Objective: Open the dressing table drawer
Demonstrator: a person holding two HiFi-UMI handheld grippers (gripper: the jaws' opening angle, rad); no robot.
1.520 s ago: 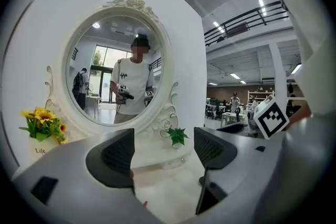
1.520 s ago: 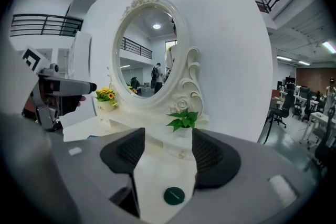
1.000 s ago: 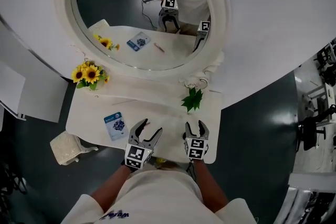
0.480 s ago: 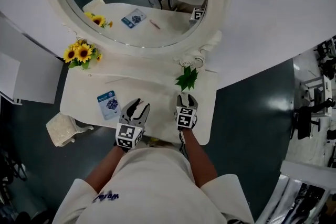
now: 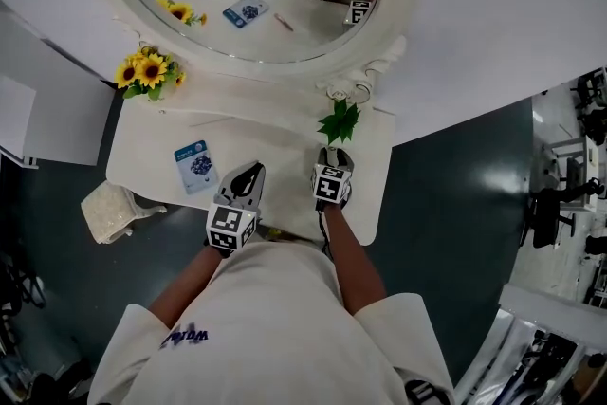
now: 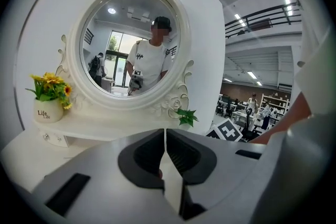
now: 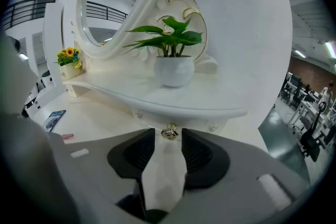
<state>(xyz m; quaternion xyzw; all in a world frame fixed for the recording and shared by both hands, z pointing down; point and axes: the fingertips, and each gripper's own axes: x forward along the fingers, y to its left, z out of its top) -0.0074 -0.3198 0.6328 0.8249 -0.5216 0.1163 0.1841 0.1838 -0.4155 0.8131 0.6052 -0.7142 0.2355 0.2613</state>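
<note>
This is the grab-the-handle step. Closest in, the left gripper (image 5: 250,171) sits by the counter's (image 5: 285,142) front edge, down and left of the potted plant (image 5: 340,120). Its jaws are pressed together on nothing, so it looks like a bystander here.

The right gripper (image 5: 333,154) is just in front of the plant. Its jaws have just been closing and are partway apart now. The little gold knob (image 7: 169,132) sits between the tips, not pinched yet as far as I can tell. That knob is on the small drawer (image 7: 156,119) tucked under the raised shelf (image 7: 210,99), directly below the plant, and the drawer looks fully shut.

Next move, I'd guess: finish the squeeze on the knob, then pull straight back toward the person. It's tiny, so it could slip out.

Only the right gripper view shows the knob and drawer front. In the head view they're hidden under the shelf and the gripper. The head view is the one showing both grippers at once, plus a blue packet (image 5: 194,164) left of the plant. Farther back, the left gripper view catches the mirror (image 6: 134,50) behind the plant and the sunflowers (image 6: 50,86) well off to its left.
</note>
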